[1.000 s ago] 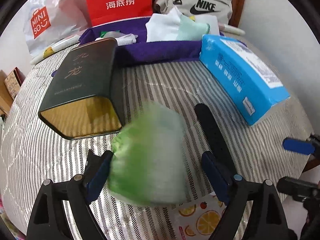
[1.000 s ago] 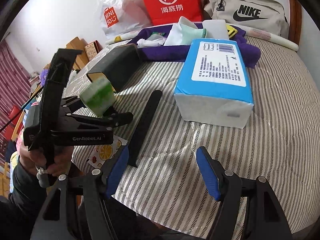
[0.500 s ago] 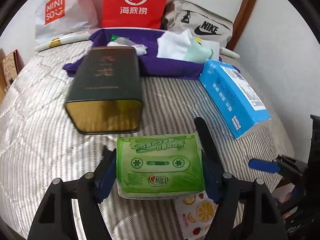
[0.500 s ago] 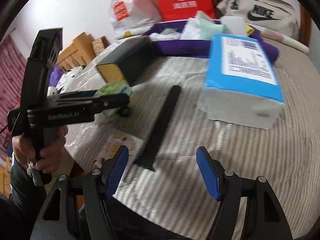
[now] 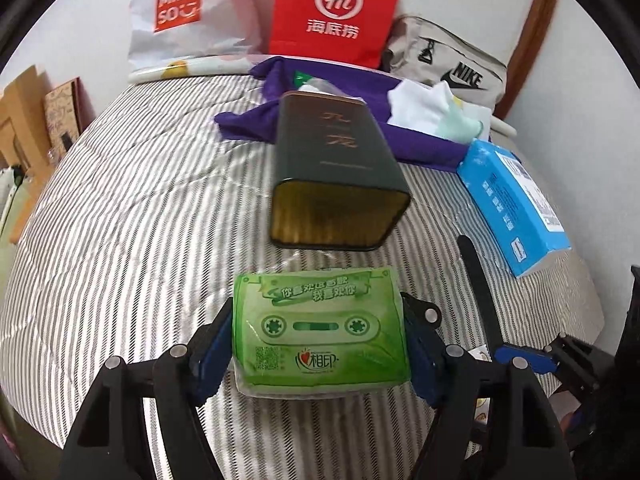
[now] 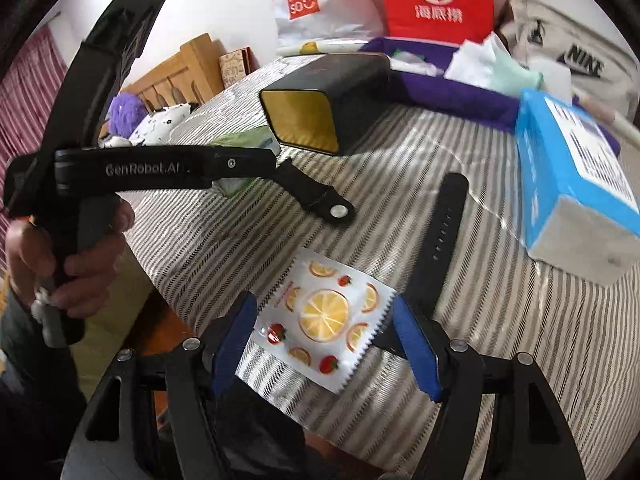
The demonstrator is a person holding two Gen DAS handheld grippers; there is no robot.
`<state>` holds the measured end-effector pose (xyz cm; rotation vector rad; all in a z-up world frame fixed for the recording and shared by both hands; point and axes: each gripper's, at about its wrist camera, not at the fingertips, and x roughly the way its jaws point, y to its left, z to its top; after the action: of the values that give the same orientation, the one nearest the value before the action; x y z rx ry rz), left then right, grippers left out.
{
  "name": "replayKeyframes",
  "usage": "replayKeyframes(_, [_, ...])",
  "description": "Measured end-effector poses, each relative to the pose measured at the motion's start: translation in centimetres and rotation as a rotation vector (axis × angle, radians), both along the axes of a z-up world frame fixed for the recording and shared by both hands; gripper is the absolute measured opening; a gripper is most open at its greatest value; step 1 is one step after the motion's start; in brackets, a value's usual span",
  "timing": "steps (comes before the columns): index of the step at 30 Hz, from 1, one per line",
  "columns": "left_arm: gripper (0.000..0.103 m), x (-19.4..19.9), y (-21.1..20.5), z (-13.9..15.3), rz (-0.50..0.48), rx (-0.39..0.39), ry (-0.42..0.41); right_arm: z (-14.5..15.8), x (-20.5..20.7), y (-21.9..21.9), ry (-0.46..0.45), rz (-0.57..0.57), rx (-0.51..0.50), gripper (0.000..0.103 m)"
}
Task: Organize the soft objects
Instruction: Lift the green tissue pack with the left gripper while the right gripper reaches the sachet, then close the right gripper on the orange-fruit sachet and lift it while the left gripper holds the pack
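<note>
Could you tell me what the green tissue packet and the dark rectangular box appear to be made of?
Green cassette-print tissue packet: glossy plastic film, judging by its sheen and clear crimped edge. Dark green rectangular box: probably metal tin; smooth satin sides, golden ribbed interior.

two low wrist views close over the striped bed [image 5: 120, 220], both facing the dark tin [image 5: 340, 168] [image 6: 320, 108]
</note>
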<state>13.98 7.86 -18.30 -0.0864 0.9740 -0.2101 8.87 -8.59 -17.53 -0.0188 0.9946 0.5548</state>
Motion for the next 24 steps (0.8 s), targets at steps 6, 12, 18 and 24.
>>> replayKeyframes(6, [0.072,-0.1,1.6,-0.2,0.029,-0.057,0.013,-0.7,-1.3,3.3,-0.095,0.012,-0.151,0.071])
replayKeyframes(12, [0.072,-0.7,2.2,-0.3,0.035,-0.074,0.013,-0.2,-1.9,3.6,-0.125,0.052,-0.145,0.035])
replayKeyframes(18, [0.072,-0.8,2.1,-1.1,0.039,-0.071,0.047,0.2,-1.3,2.3,-0.060,0.050,-0.066,0.017])
replayKeyframes(24, [0.072,-1.1,2.1,-1.0,0.044,-0.069,0.047,0.4,-2.1,1.0,-0.081,0.016,-0.107,0.018])
